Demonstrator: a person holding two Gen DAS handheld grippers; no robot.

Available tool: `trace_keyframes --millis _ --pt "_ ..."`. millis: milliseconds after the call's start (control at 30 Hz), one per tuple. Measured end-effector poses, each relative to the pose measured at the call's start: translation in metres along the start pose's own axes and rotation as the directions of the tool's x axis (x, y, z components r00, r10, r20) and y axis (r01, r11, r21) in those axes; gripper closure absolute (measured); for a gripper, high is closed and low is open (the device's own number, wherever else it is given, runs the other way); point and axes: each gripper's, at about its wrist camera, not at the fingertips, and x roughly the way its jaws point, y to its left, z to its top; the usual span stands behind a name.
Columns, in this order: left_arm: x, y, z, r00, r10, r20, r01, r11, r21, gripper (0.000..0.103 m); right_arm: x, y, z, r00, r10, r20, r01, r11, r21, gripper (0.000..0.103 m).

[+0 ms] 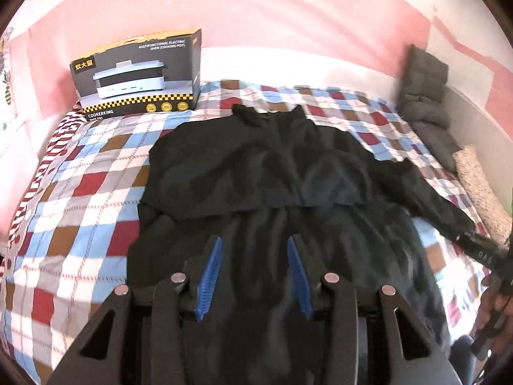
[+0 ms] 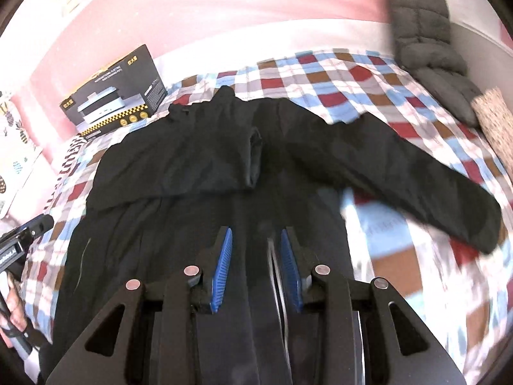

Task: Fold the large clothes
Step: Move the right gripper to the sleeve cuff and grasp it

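A large black jacket (image 1: 272, 173) lies spread on a checked bedspread (image 1: 80, 176), collar toward the far wall. Its left sleeve is folded across the chest; its right sleeve (image 2: 416, 179) stretches out to the right. My left gripper (image 1: 255, 240) hovers open over the jacket's lower half, blue pads (image 1: 211, 272) apart and empty. My right gripper (image 2: 255, 234) also hovers over the jacket (image 2: 179, 160), pads (image 2: 221, 269) apart with nothing between them. The right gripper shows at the left view's right edge (image 1: 490, 253); the left gripper at the right view's left edge (image 2: 19, 240).
A black and yellow cooker box (image 1: 138, 73) stands on the bed at the far left by the pink wall. A grey quilted cushion (image 1: 426, 96) and a beige fuzzy item (image 1: 481, 186) lie along the right side. The checked bedspread (image 2: 400, 288) surrounds the jacket.
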Motion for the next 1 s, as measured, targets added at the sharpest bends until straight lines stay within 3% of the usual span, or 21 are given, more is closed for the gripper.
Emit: trace_keyframes --millis 67,167,467,700,800,1000 --pt "-0.009 -0.009 -0.009 1.000 -0.007 -0.004 0.007 1.000 -0.001 0.058 -0.014 -0.006 -0.014 1.000 -0.005 -0.002 0.005 1.000 0.020 0.069" --pt "-0.024 -0.025 -0.025 1.000 -0.008 -0.002 0.009 1.000 0.019 0.058 -0.031 -0.014 -0.030 1.000 -0.009 -0.001 0.009 0.999 0.039 0.060" --pt "-0.037 -0.063 -0.051 0.998 -0.048 -0.034 0.050 0.997 0.061 0.058 -0.059 -0.047 -0.051 0.999 -0.034 0.025 0.031 0.994 0.108 0.054" --pt "-0.022 -0.073 -0.056 0.996 -0.060 -0.072 0.064 0.996 0.066 0.058 -0.055 -0.077 -0.058 0.998 -0.066 0.015 0.062 0.983 0.171 0.051" --pt "-0.012 -0.074 -0.057 0.994 -0.055 -0.089 0.061 0.996 0.067 0.058 -0.049 -0.093 -0.060 0.998 -0.069 0.010 0.065 0.976 0.207 0.043" --pt "0.018 -0.069 -0.054 0.991 -0.035 -0.127 0.042 0.998 0.056 0.058 -0.023 -0.146 -0.061 0.998 -0.058 -0.016 0.060 0.940 0.335 0.041"
